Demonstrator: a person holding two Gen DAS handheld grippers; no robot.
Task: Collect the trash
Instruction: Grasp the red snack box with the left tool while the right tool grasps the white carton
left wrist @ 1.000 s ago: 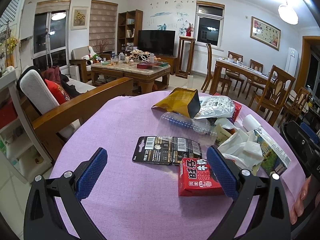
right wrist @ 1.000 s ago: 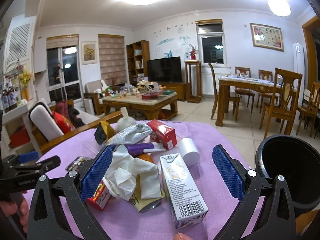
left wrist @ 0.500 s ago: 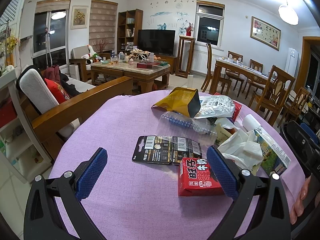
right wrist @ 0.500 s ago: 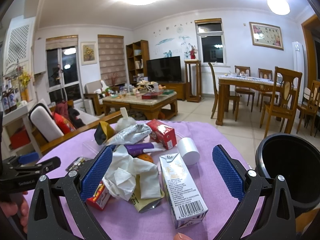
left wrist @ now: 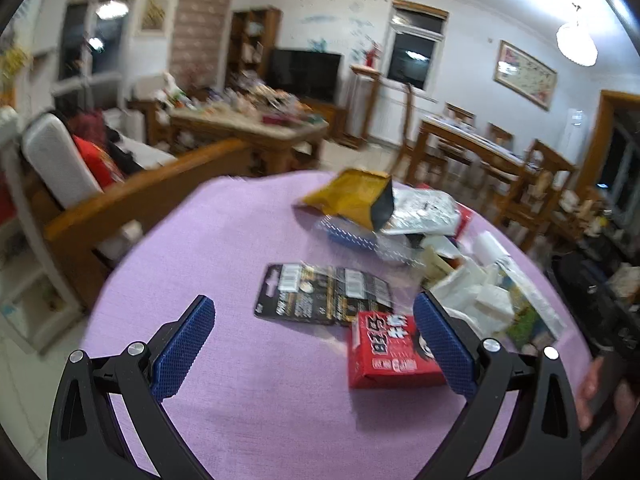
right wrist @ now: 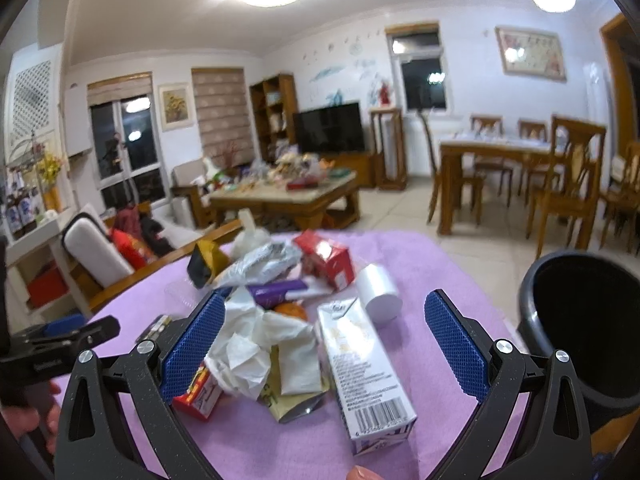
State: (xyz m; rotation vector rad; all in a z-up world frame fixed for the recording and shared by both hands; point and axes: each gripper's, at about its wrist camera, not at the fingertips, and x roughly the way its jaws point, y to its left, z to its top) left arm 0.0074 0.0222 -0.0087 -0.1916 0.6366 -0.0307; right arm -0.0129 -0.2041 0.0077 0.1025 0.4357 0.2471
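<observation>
Trash pile sitting on a round table with a purple cloth (left wrist: 248, 392), living room behind it.

Left gripper (left wrist: 314, 346) and right gripper (right wrist: 324, 346) are both hanging wide open, gripping nothing. The trash pile (right wrist: 280, 320) is lying at 12 o'clock from the right gripper; a black bin (right wrist: 580, 320) is standing at 3 o'clock. A red carton (left wrist: 394, 356) is touching the left gripper's right finger. The sofa, TV and dining chairs are looking blurry.

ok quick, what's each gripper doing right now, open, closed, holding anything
Left gripper: open, holding nothing, above the purple tablecloth.
Right gripper: open, holding nothing, over the trash pile.
</observation>
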